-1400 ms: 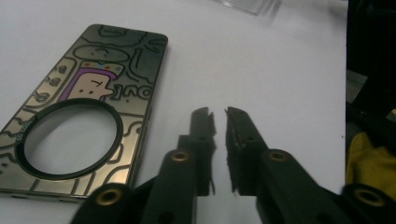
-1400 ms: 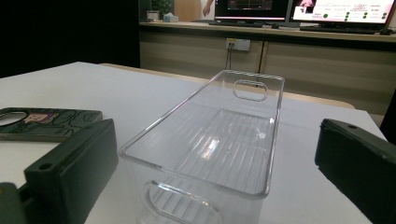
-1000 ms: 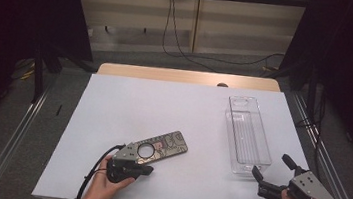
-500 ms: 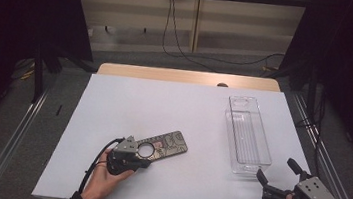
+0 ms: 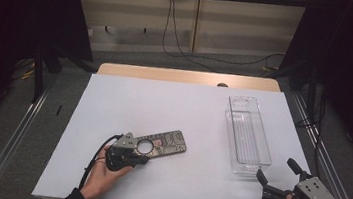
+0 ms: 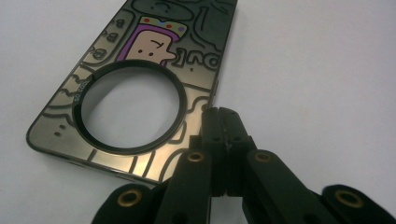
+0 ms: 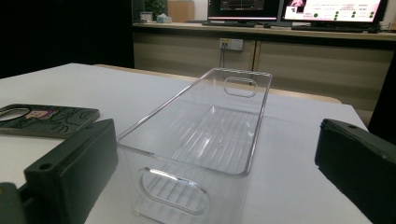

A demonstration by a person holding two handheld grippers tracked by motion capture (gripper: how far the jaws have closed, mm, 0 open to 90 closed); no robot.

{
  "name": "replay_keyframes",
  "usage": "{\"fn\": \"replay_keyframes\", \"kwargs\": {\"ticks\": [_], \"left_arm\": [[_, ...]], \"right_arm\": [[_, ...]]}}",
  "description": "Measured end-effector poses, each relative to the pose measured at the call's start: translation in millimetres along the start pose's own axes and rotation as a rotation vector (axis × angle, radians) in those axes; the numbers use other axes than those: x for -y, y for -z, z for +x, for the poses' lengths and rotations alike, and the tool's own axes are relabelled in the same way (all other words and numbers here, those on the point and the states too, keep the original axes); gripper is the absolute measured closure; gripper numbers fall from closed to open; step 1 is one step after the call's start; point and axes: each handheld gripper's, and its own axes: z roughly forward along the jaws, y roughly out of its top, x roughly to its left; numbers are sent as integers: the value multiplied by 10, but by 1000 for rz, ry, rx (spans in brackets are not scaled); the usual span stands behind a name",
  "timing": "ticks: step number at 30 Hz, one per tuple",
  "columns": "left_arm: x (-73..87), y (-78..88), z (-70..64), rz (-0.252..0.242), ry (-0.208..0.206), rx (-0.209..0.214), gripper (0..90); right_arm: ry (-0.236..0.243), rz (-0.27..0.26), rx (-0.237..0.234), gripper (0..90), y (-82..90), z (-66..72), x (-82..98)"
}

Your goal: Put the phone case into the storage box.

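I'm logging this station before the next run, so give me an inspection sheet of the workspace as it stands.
Surface: white table, flat, wooden strip along its far edge.
Job's things: phone case with cartoon print and round camera hole lies flat; clear plastic bin stands to its right, nothing inside.
Clutter: nothing seen.
Grippers: left gripper has jaws shut, tips at the case's edge, pinching nothing; right gripper is open, facing the bin's near end.
Cables: black cable loops from the left gripper; more cables run down the far wall and along the floor.
Surroundings: dark curtains both sides, monitors on a far counter.
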Motion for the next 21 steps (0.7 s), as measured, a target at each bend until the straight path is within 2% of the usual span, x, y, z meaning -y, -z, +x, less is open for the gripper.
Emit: {"fn": "replay_keyframes", "kwargs": {"ticks": [2, 5, 7, 10, 15, 21], "left_arm": [[-6, 1, 25, 5, 3, 0, 900], [-35, 8, 77, 21, -16, -30, 900], [-36, 6, 134, 14, 4, -21, 900], [-52, 7, 182, 19, 2, -35, 900], [-41, 9, 244, 8, 30, -25, 900], [-46, 33, 316, 14, 36, -56, 900]], "right_arm": [[-1, 2, -2, 0, 1, 0, 3], [-4, 1, 2, 0, 11, -8, 6], [-5, -2, 3, 0, 21, -12, 6], [-5, 1, 4, 0, 18, -11, 6], [-3, 1, 4, 0, 14, -6, 5], [-3, 2, 1, 0, 5, -8, 7]]}}
